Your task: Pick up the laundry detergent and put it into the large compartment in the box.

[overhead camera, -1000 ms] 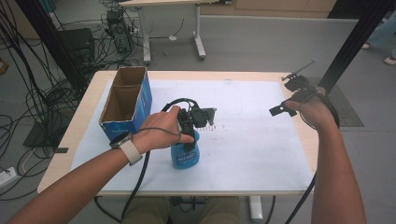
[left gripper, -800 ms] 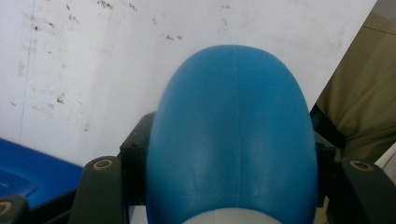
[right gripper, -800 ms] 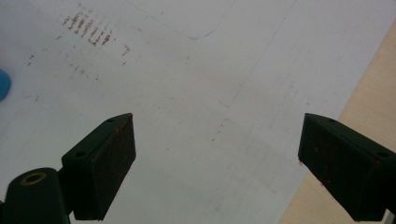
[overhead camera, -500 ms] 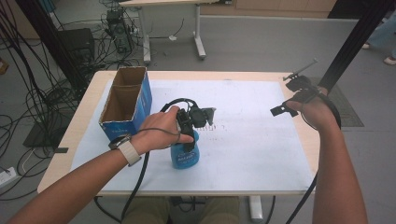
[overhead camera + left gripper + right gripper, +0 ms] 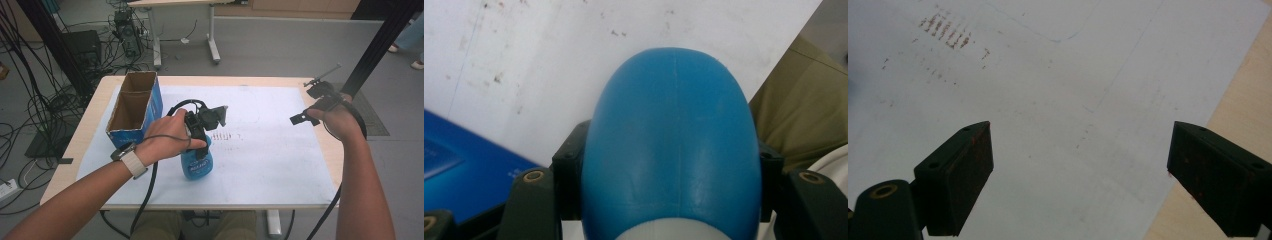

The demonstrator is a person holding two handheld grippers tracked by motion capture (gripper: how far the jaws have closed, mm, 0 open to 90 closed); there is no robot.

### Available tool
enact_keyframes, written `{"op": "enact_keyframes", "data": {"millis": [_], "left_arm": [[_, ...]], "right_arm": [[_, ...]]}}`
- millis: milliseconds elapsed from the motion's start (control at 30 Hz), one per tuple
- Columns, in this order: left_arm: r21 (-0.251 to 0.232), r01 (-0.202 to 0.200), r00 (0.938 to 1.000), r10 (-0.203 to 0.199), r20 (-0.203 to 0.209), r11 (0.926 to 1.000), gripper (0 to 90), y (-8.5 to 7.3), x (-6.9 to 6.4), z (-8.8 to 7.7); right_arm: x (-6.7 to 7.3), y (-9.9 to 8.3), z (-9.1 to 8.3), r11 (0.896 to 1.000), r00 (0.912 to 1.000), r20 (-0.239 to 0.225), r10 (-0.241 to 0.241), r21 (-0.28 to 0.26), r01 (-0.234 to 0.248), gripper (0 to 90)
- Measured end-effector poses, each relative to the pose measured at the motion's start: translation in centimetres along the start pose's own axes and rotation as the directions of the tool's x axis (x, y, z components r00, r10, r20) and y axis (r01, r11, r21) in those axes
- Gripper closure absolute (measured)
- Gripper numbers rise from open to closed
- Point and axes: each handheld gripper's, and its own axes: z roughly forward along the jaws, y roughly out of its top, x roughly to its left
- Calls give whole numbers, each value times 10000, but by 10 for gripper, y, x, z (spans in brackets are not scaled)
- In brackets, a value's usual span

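Left gripper [image 5: 200,131] clamped on blue bottle [image 5: 197,162] from above, jaws at either flank; bottle upright, near front-centre of white sheet [image 5: 280,165]; open cardboard box [image 5: 134,107] just beside, leftward; right gripper [image 5: 312,112] wide open, empty, well apart.

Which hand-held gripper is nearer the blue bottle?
Left. The left hand-held gripper is shut on the blue bottle, its jaws pressing both sides. The right hand-held gripper hangs open near the table's far right edge, well apart from it.
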Motion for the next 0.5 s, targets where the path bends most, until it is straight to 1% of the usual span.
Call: {"op": "enact_keyframes", "data": {"millis": [33,133,233,267,300,400,467,500], "left_arm": [[1,240,9997,-240,-8,9997,383,-2,2,-6],[44,436,9990,-435,-68,9990,383,-4,4,-13],[122,751,9971,-749,-122,9971,383,-5,6,-19],[122,751,9971,-749,-122,9971,383,-5,6,-19],[185,944,9955,-941,-148,9954,383,-5,7,-23],[197,1055,9943,-1052,-154,9942,383,-5,8,-26],[206,1237,9922,-1234,-167,9921,383,-6,10,-30],[206,1237,9922,-1234,-167,9921,383,-6,10,-30]], "right_arm": [[0,0,0,10000,10000,-8,2,-5,-2,112],[1,1,0,10000,10000,-14,-56,-32,56,111],[2,2,0,10000,10000,-31,-78,-51,78,111],[3,3,0,9999,9999,-34,-100,-59,100,112],[3,3,0,9999,9999,-32,-116,-59,116,111],[4,4,-1,9999,9999,-36,-140,-83,140,111],[4,5,-1,9999,9999,-26,-140,-85,140,112],[4,5,-1,9999,9999,-26,-140,-85,140,112]]}}
